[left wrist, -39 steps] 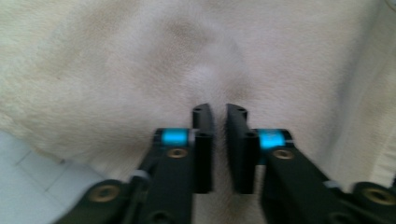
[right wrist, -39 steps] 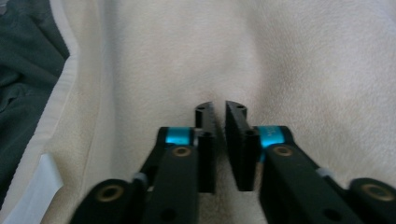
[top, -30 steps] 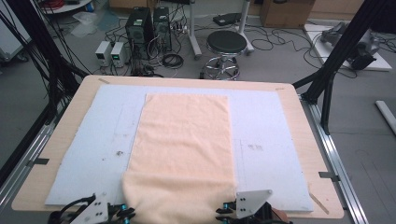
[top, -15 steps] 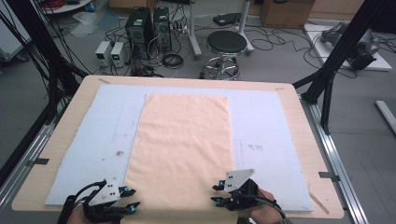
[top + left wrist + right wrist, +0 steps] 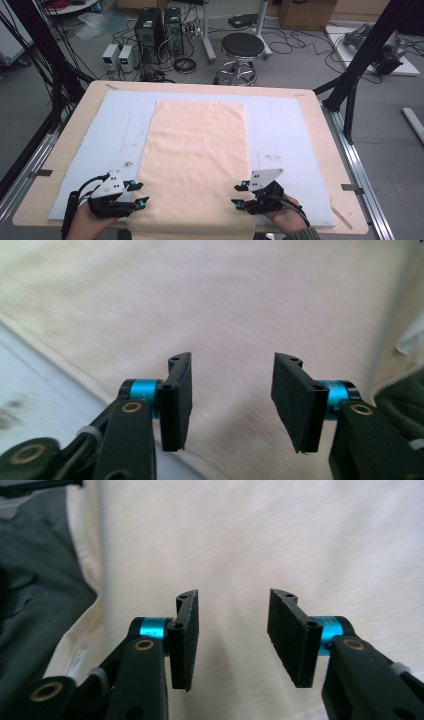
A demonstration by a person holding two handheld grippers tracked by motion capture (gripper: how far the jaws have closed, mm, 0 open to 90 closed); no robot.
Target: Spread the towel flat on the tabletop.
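Left tongs [image 5: 136,194]: jaws apart at a middling gap, nothing between the pads; they have just been opening. In the left gripper view the left tongs [image 5: 231,399] hang over peach cloth [image 5: 240,315] with bare fabric visible through the gap.

Right tongs [image 5: 239,195]: likewise parted, empty, and just been opening. The right gripper view shows the right tongs [image 5: 233,637] above the same cloth [image 5: 280,545], no fold or edge pinched.

Cloth [image 5: 197,160]: a peach rectangle lying flat, directly ahead of and partly beneath both tongs. Its long axis runs away from the tongs toward the far end of the bench [image 5: 320,150]; the short near edge hangs slightly over the bench's near rim, between the two hands. The left tongs sit at the cloth's near-left side edge, the right tongs at its near-right side edge, tips pointing inward toward each other. Neither hand is clearly nearer; each is at its own corner.

Judgement: the cloth looks released and spread. Any coming move, whether a fold or a re-grip, turns on the near corners lying just under the jaw tips, so a short dip would reach fabric.

Outward: the cloth rests on a pale blue mat [image 5: 280,135] that extends well beyond it on both sides. Beyond the bench, a black stool [image 5: 242,47] stands on the floor.
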